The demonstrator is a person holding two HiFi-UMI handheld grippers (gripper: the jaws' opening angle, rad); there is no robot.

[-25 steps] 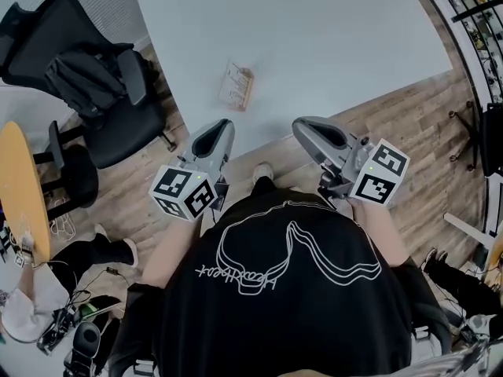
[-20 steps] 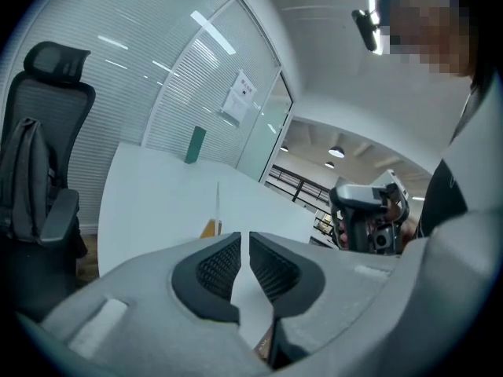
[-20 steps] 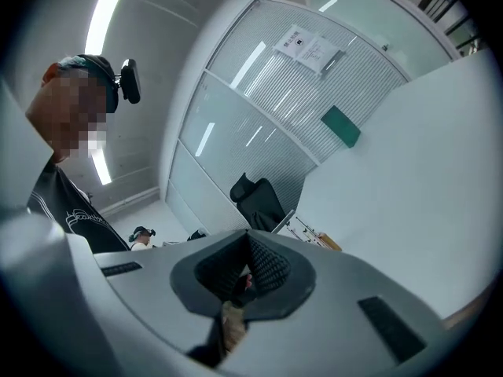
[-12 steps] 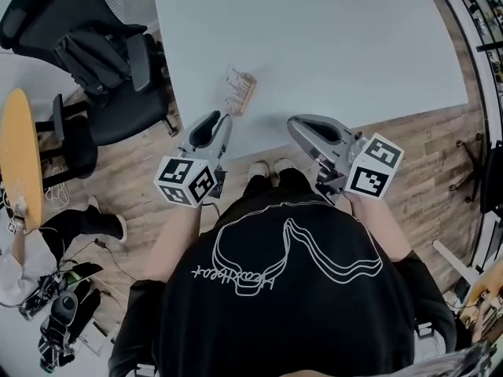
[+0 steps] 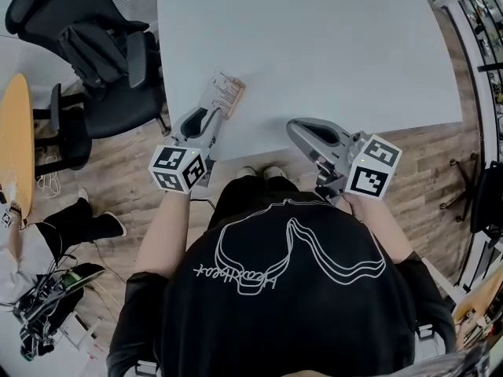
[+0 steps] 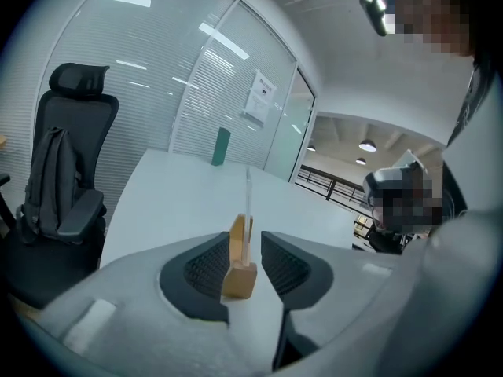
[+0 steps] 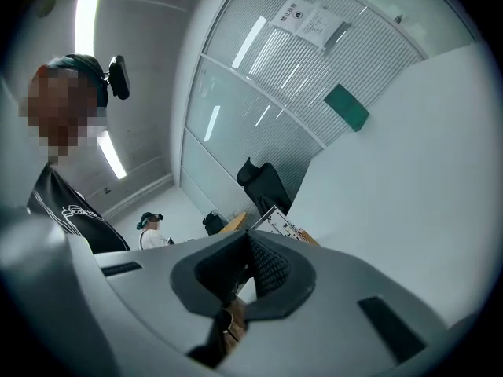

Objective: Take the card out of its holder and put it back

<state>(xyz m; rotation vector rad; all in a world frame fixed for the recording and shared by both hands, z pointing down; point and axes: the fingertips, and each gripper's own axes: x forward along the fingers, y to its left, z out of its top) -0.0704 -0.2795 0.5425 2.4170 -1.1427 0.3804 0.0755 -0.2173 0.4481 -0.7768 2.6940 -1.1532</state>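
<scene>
Printed card (image 5: 225, 93), seemingly clear-sleeved, upright in small wooden holder (image 6: 239, 278), near white table (image 5: 330, 45) edge

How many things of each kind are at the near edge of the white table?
Handheld tools: 2 (left tool, right tool)
Card: 1
Wooden holder: 1
Total: 4
</scene>
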